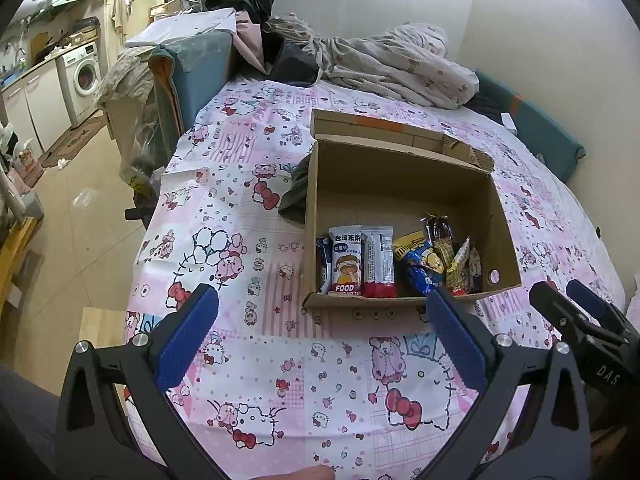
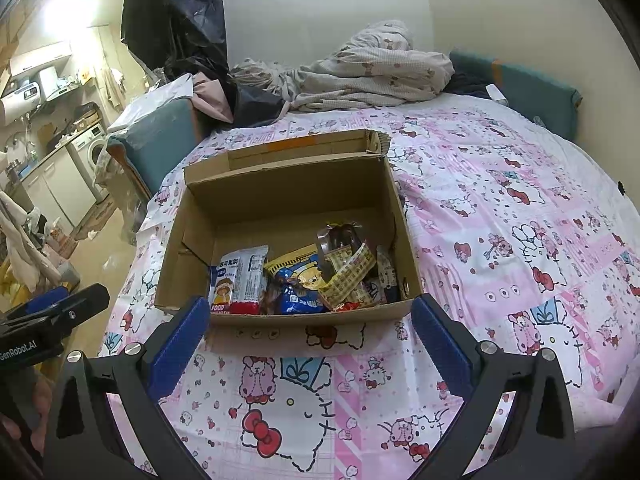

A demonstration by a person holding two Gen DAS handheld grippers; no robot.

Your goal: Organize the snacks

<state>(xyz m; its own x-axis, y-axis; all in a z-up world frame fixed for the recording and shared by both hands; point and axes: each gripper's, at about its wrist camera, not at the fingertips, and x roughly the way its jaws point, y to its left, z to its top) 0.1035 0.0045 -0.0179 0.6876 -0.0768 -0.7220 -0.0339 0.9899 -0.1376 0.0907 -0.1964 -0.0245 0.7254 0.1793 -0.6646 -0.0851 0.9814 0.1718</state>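
Observation:
An open cardboard box (image 1: 400, 168) (image 2: 288, 184) rests on a pink cartoon-print bedsheet. Along its near wall lie several snacks: a white rice cracker pack (image 1: 345, 260) (image 2: 226, 276), a white and red bar (image 1: 380, 262) (image 2: 250, 276), a blue and yellow bag (image 1: 420, 264) (image 2: 300, 284), a dark wrapped sweet (image 1: 438, 228) (image 2: 340, 236) and yellow striped packets (image 1: 456, 264) (image 2: 348, 276). My left gripper (image 1: 320, 340) hovers open in front of the box with nothing in it. My right gripper (image 2: 308, 344) is also open and empty, just short of the box's near wall, and shows at the right of the left wrist view (image 1: 576, 308).
A crumpled duvet (image 1: 392, 64) (image 2: 360, 68) and dark clothes lie behind the box. A dark cloth (image 1: 294, 192) sits by the box's left side. The bed edge drops to a tiled floor (image 1: 80, 216) on the left, with a teal cushion (image 1: 192, 76) and a washing machine (image 1: 82, 74) beyond.

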